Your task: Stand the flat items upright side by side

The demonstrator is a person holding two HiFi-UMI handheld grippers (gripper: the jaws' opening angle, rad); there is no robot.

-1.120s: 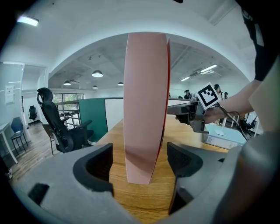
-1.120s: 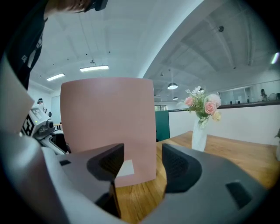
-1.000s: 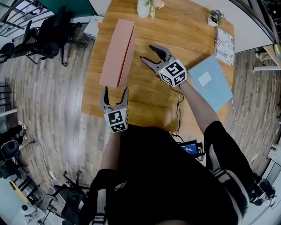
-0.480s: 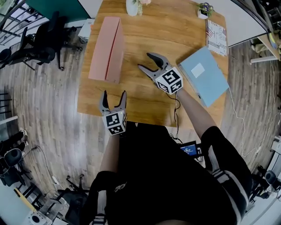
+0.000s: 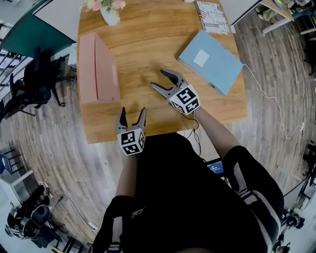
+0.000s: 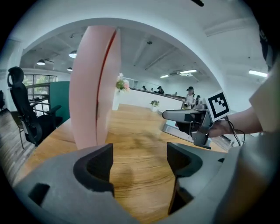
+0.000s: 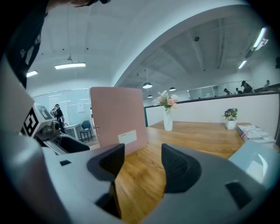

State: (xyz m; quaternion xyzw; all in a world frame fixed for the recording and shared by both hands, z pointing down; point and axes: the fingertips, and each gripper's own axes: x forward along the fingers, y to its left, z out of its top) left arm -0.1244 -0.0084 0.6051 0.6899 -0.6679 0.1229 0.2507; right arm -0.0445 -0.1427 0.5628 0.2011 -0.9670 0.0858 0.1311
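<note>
Bright ceiling-lit room, strong fisheye bending at edges, slight motion blur.

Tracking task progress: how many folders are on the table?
2. The pink folder stands upright near the left edge of the table; the blue folder lies flat near the right edge. A printed booklet at the far edge isn't counted.

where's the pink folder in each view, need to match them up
Head view: pink folder stands in the upper left, near the table's left edge.
Left gripper view: pink folder left of centre, tall, seen edge-on.
Right gripper view: pink folder left of centre, broad face showing.
Shared landmark: flower vase, just beyond the folder.
</note>
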